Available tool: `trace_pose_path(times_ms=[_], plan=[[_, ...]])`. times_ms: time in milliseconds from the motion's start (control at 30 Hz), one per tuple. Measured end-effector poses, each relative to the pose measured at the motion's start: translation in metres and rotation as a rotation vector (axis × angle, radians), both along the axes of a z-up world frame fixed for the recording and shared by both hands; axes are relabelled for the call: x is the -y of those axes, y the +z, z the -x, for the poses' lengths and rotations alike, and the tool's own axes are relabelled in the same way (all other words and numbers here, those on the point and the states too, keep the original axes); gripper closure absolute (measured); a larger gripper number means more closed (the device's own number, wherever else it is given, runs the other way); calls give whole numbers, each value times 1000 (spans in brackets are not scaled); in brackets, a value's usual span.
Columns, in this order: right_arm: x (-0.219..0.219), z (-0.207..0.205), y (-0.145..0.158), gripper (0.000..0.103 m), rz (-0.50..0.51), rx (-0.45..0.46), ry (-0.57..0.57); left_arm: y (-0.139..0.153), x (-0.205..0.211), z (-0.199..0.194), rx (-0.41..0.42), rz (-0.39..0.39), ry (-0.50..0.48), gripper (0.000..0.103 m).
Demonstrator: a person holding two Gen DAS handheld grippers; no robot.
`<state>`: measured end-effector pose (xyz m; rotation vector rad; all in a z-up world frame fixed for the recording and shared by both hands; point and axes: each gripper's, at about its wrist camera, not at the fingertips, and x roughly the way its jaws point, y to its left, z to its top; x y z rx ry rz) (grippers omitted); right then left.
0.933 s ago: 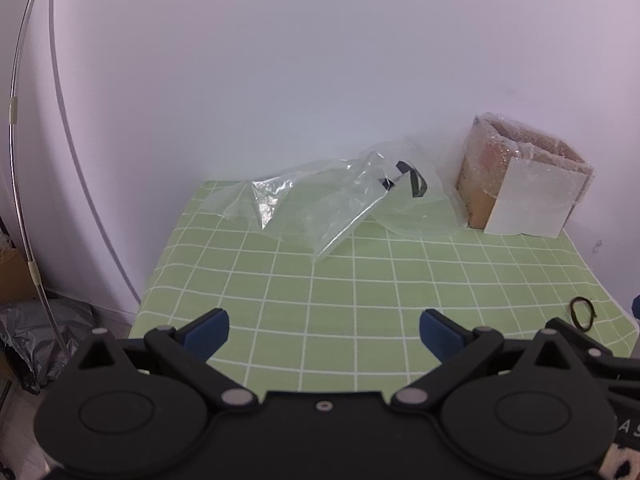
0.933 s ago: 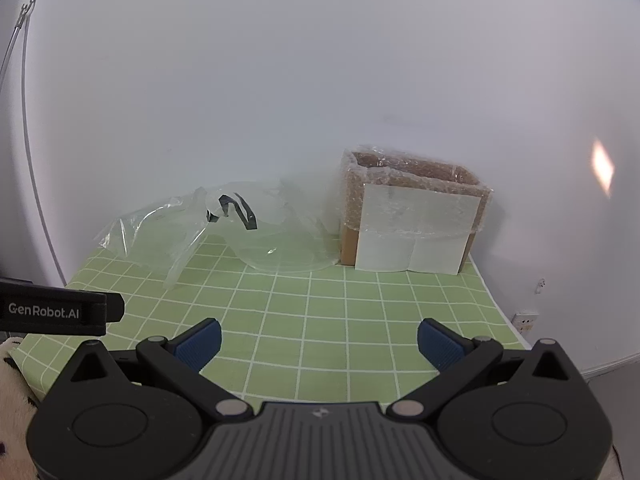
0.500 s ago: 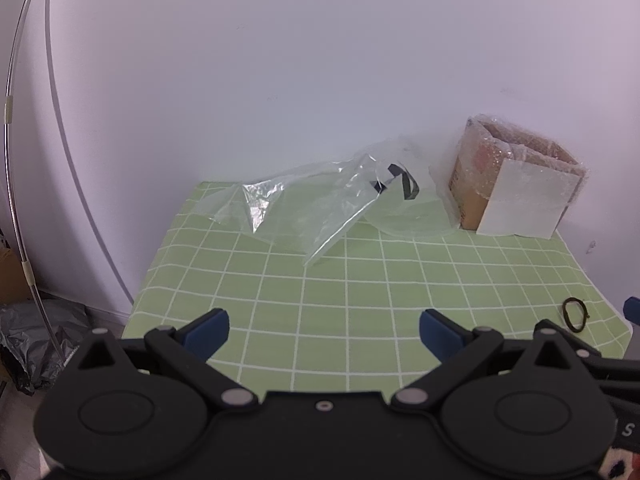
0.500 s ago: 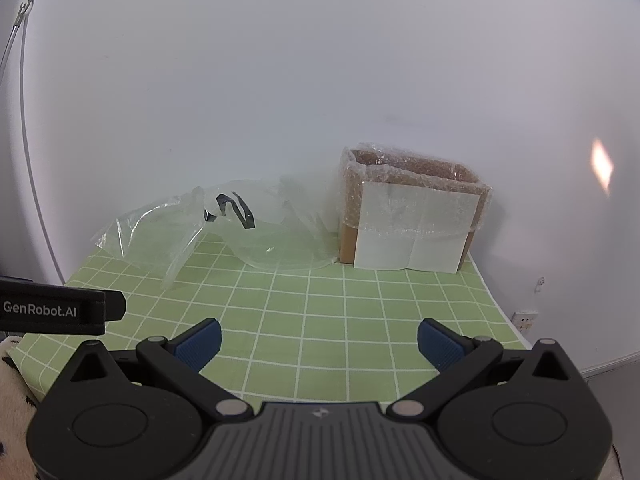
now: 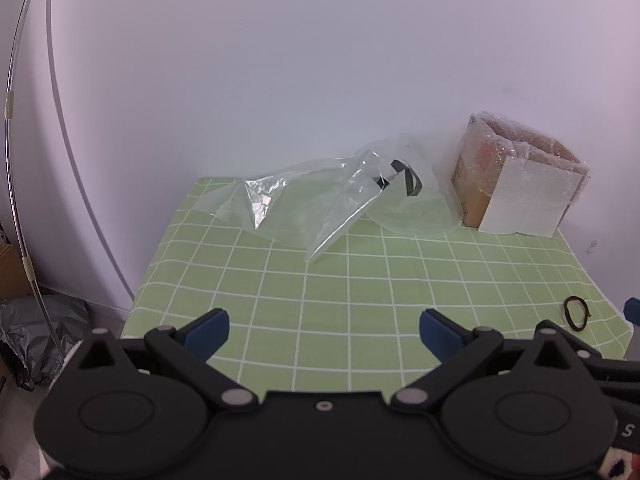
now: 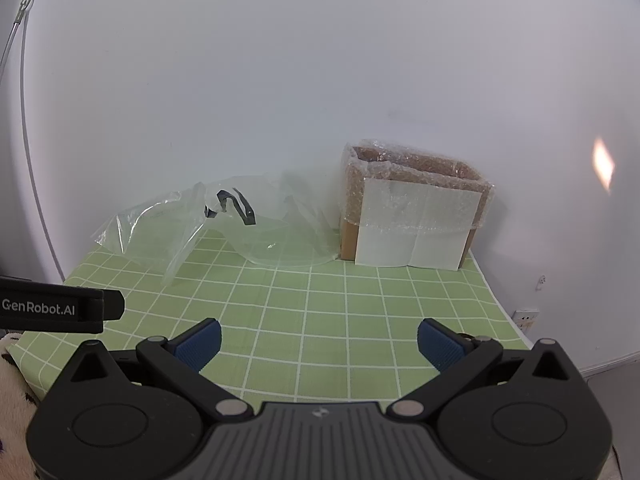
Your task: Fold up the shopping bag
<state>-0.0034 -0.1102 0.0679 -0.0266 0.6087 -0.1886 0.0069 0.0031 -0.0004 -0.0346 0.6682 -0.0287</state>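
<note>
Left wrist view: the left gripper (image 5: pixel 324 326) hangs with jaws spread wide and empty, and the right gripper (image 6: pixel 318 338) likewise. A clear shopping bag (image 5: pixel 320 204) lies crumpled at the far edge of the green checked mat (image 5: pixel 360 280), just left of a cardboard box (image 5: pixel 516 188). It looks light, limp and slippery; the black handles (image 5: pixel 404 178) seem the safest hold. Its transparent edges are hard to trace

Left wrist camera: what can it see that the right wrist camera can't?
Only the left wrist view shows the black hair tie near the mat's right edge and a crumpled dark bag on the floor. Only the right wrist view shows wall sockets and the left tool's GenRobot.AI label. Both show the clear shopping bag, cardboard box, green checked mat and open tools.
</note>
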Motion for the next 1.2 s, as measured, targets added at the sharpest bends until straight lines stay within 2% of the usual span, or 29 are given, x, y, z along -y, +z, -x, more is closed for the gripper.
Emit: trace_pose_path(times_ms=[533,967,1100,1200], plan=[[1,-4,2,0,0,-14,1,2,5,4,-3,-12,0,0],[20,-14,-6,0,-92,-22,-62,-9,1,-11,14,8,-21,1],[29,-20,-10,0,-125,-18,-72,-17,-4,-29,21,14,-30,8],[34,-29,-15,0,-122,-14,-79,-23,-15,-45,7,49,-16,15]])
